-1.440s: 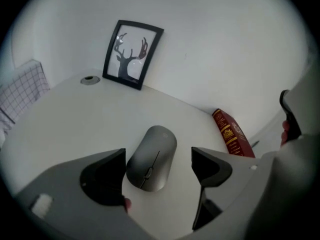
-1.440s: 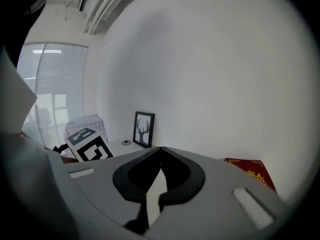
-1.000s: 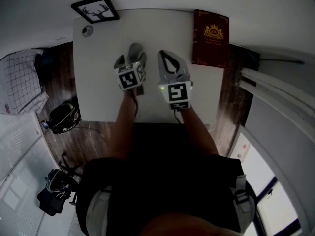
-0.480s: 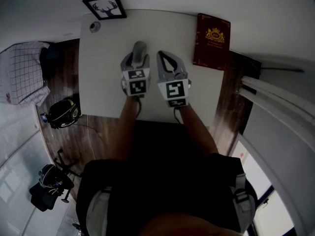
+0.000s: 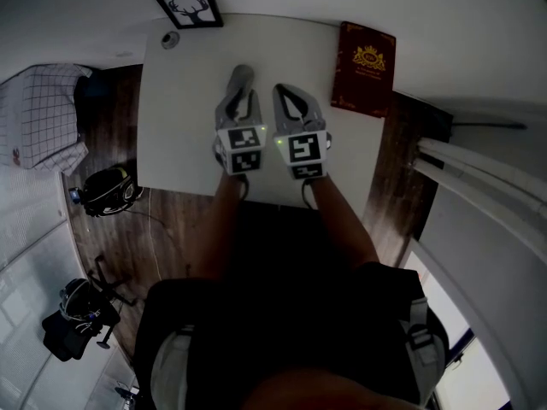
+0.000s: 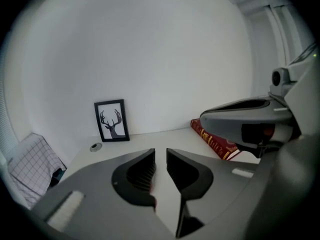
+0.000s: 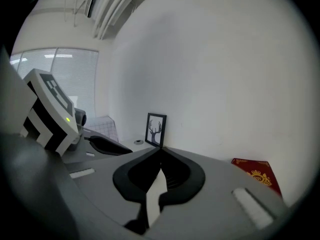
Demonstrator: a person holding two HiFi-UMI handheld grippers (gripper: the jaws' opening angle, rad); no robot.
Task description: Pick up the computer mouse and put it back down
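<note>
Head view: both grippers were held side by side over the middle of the white table (image 5: 184, 109), pointing toward its far edge, with the left gripper (image 5: 240, 82) just beside the right gripper (image 5: 288, 95) and not touching it. Left gripper view: the jaws stood a narrow gap apart, having just been closing. Nothing lay between them, only bare table top showed through the gap, and the pads pressed on nothing. Right gripper view: the jaws were together with the tips meeting, and nothing was held. The computer mouse could not be made out in any view. It was between neither pair of jaws, nor on the table surface that showed around the grippers. The patch of table directly under the grippers was hidden in the head view. Beyond the jaws, a framed deer picture (image 6: 111, 120) stood upright at the far left corner of the table, against the wall. A small round disc (image 6: 95, 147) lay on the table just beside it. A dark red book (image 5: 366, 68) with a gold crest lay flat at the far right corner. In the left gripper view the right gripper's body crossed the right side, above the book.
</note>
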